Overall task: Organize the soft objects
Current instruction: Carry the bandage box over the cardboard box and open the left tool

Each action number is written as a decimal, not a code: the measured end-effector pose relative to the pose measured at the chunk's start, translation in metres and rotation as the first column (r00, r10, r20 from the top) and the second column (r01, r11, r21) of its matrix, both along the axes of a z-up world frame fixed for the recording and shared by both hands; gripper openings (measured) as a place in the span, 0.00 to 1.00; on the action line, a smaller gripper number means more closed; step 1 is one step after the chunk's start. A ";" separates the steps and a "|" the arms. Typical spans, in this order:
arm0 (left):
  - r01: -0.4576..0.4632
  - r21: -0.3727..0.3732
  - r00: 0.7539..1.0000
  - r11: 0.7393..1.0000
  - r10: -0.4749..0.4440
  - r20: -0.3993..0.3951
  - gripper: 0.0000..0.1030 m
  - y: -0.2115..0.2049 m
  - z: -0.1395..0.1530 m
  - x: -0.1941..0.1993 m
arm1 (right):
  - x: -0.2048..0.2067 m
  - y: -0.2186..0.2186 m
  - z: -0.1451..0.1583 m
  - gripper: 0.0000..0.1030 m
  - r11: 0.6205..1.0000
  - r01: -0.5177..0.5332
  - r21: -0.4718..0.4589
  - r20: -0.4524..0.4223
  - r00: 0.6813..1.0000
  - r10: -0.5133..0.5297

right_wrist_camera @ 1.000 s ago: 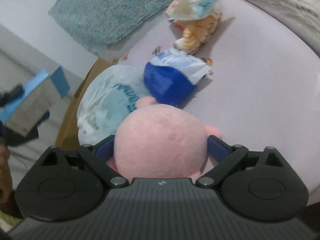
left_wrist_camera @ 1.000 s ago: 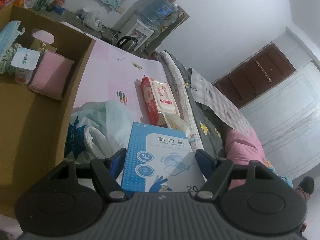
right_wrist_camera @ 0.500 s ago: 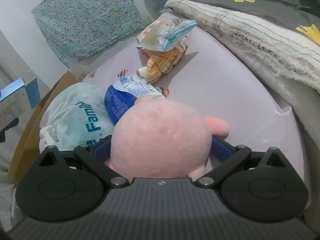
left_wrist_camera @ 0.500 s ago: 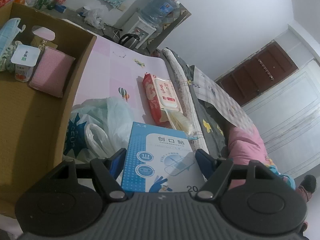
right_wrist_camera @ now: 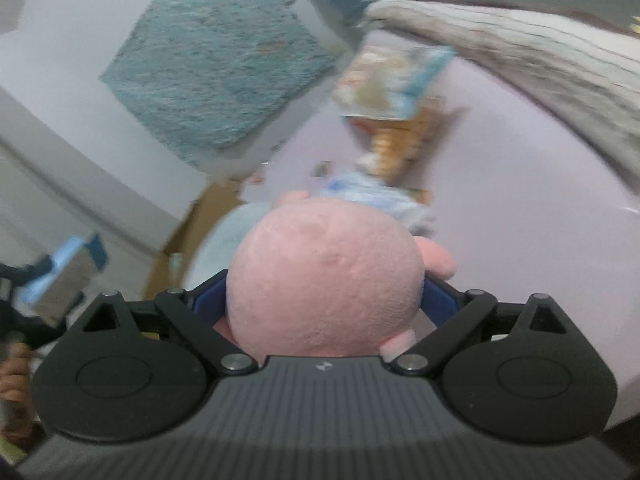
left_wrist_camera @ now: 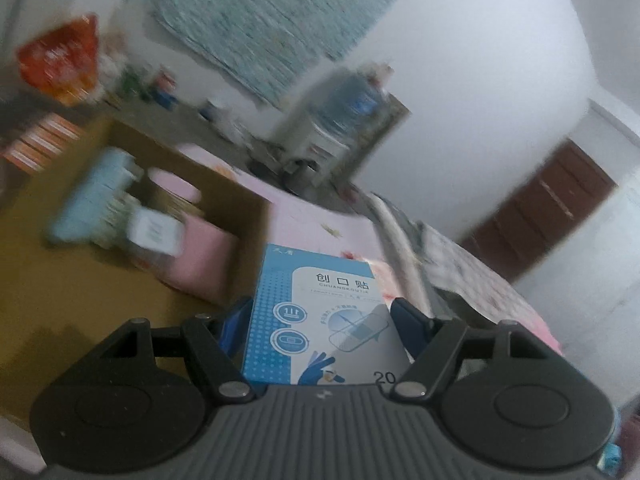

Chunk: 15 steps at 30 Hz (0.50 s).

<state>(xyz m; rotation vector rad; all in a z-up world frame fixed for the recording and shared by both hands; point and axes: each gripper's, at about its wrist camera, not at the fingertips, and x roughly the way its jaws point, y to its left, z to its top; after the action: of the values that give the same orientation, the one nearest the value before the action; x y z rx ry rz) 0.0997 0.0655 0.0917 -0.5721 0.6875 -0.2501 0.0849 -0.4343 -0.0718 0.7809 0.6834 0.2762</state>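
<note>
Left hand-held gripper (left_wrist_camera: 320, 320) swung over cardboard box (left_wrist_camera: 248, 216), clamped on stiff light plaster box (left_wrist_camera: 320, 316). Right hand-held gripper (right_wrist_camera: 324, 300) squeezes squishy pink plush (right_wrist_camera: 324, 280) mid-body above bed (right_wrist_camera: 520, 208); grip there.

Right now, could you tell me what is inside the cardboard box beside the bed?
Inside the cardboard box I can make out a pink pad, a white-lidded cup and a light blue pack, all blurred. The bandage box in the left claw hides the box's near corner.
</note>
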 end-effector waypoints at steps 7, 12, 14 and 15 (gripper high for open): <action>-0.066 0.148 0.990 0.987 0.084 -0.117 0.73 0.059 -0.029 0.025 | 0.030 0.060 0.039 0.93 0.986 -0.152 0.065 0.066 0.987 0.148; -0.046 0.235 0.957 0.971 0.110 -0.267 0.73 0.089 -0.073 0.064 | 0.056 0.110 0.059 0.93 0.965 -0.250 0.085 0.086 0.966 0.243; -0.030 0.279 0.940 0.960 0.122 -0.319 0.73 0.097 -0.089 0.078 | 0.065 0.127 0.066 0.93 0.956 -0.278 0.089 0.089 0.959 0.271; -0.020 0.293 0.932 0.956 0.124 -0.340 0.73 0.101 -0.095 0.082 | 0.067 0.135 0.069 0.93 0.954 -0.288 0.087 0.088 0.956 0.281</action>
<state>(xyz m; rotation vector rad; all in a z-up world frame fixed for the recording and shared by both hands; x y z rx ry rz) 0.1815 0.1666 -0.0036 -0.3654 1.0317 0.0279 0.1522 -0.2992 -0.0032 0.7617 0.7155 0.6033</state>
